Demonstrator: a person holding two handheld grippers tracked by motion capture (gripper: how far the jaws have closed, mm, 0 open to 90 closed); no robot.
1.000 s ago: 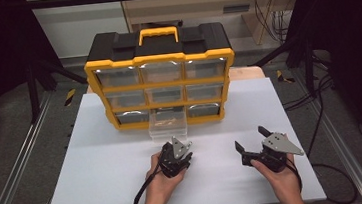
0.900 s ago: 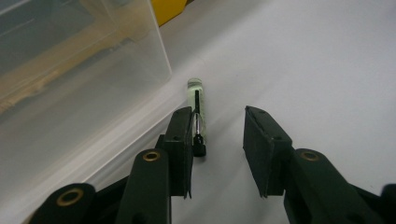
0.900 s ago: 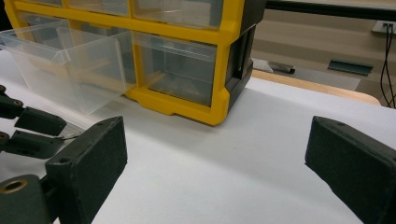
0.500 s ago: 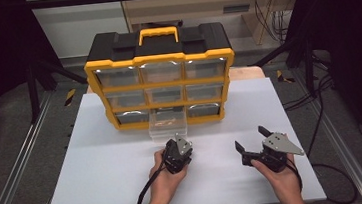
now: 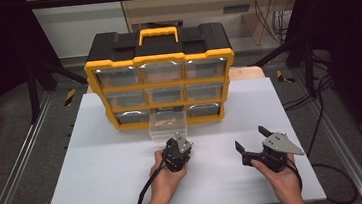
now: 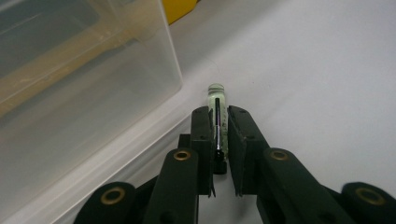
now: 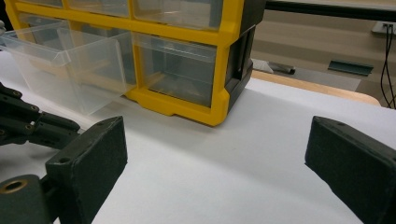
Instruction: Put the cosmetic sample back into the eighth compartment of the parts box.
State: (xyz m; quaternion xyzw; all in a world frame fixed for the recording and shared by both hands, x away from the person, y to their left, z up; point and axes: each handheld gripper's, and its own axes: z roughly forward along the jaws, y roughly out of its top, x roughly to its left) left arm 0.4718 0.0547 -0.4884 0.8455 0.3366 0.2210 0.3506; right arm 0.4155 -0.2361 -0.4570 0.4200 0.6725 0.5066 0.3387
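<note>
1. Our left gripper (image 5: 176, 147) points down at the white table (image 5: 101, 180), just in front of the pulled-out clear drawer (image 5: 168, 126) of the yellow-and-black organizer (image 5: 161, 78). The left hand (image 5: 166, 178) wraps its body from below.
2. Its jaws have just been closing, and now they pinch a small pale-green tube (image 6: 217, 114) with a dark rod along it. The tube lies on the table right beside the drawer's front wall.
3. Our right gripper (image 5: 251, 143) sits well apart on the right, held low and roughly level by the right hand (image 5: 281, 177), jaws spread wide with nothing between them.
4. From the right gripper view it faces the organizer's bottom right corner.
</note>
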